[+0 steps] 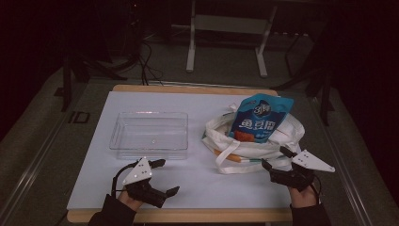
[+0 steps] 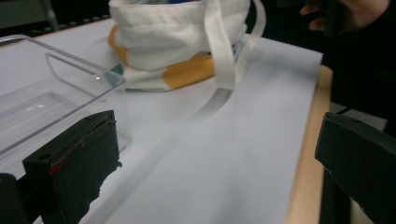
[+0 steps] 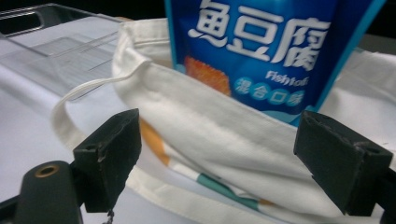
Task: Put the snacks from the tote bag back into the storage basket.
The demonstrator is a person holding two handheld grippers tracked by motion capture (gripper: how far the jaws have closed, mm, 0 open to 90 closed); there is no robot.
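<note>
A white cloth tote bag with orange and green print lies on the white mat at the right; a blue snack packet with white characters stands out of its mouth. A clear plastic box sits empty at the mat's middle left. My right gripper is open just in front of the bag's near edge; in the right gripper view the bag and packet fill the space beyond its jaws. My left gripper is open near the front edge, just in front of the box, nothing between its jaws.
The white mat covers a wooden table whose front edge runs just behind my hands. The bag's loose straps trail onto the mat between the grippers. Dark floor, cables and a metal stand's legs lie beyond the table.
</note>
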